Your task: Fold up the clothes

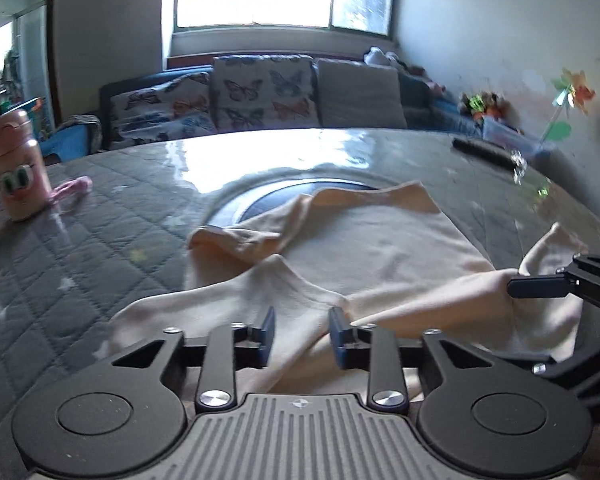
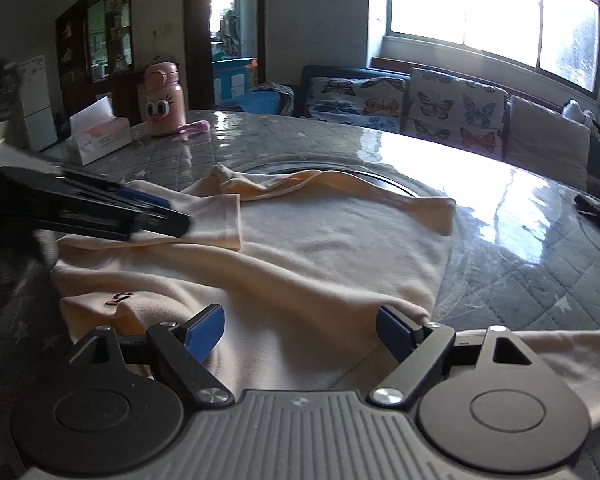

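Note:
A cream shirt [image 1: 380, 248] lies spread on the quilted grey table [image 1: 80, 240], partly folded, with a sleeve folded inward. My left gripper [image 1: 302, 334] hovers low over the shirt's near edge, jaws open with cloth lying between them, not pinched. In the right wrist view the same shirt [image 2: 320, 256] fills the middle. My right gripper [image 2: 300, 336] is wide open above the shirt's near edge. The left gripper [image 2: 172, 216] shows there at the left, over the folded sleeve [image 2: 216, 220]. The right gripper [image 1: 540, 286] shows at the right edge of the left wrist view.
A pink cartoon bottle [image 1: 18, 168] and a pink strap [image 1: 72, 188] stand at the table's left. A tissue box [image 2: 98, 136] sits near the bottle [image 2: 162, 100]. A dark remote [image 1: 484, 150] lies at the far right. A butterfly-print sofa [image 1: 260, 96] is behind the table.

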Tool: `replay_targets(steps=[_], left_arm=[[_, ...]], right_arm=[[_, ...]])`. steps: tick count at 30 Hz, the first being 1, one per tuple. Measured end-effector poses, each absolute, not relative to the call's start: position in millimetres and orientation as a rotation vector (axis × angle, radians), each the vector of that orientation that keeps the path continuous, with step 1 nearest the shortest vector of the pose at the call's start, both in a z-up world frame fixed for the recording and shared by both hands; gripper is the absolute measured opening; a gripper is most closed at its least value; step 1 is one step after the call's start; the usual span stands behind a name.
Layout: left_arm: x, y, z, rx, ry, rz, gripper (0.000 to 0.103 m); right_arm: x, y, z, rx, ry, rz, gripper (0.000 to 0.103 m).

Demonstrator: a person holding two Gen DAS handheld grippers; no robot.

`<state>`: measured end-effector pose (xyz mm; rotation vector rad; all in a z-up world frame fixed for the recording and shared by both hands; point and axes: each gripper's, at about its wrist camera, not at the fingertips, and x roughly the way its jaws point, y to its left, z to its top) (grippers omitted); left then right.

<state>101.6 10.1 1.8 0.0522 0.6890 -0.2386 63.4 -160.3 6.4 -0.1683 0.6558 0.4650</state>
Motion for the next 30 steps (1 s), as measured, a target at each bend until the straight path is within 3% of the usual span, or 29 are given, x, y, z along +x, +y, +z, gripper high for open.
replay_targets(steps=[8, 12, 17, 21, 30], left_arm=[[117, 6, -14, 0.074, 0.735, -0.244, 0.035], [115, 2, -13, 0.089, 0.739, -0.287, 0.041], [120, -4, -17, 0.114, 0.734, -0.279, 0.04], [123, 1, -16, 0.096, 0.725, -0.248, 0.005], [86, 71, 31, -0.129, 0.554, -0.103, 0.003]], right_arm=[[66, -149, -2, -0.181, 0.668, 0.516, 0.087], [67, -149, -4, -0.172, 0.678, 0.515, 0.088], [67, -147, -4, -0.18, 0.68, 0.514, 0.089], [67, -147, -5, -0.18, 0.688, 0.512, 0.092], [65, -148, -5, -0.176, 0.692, 0.507, 0.093]])
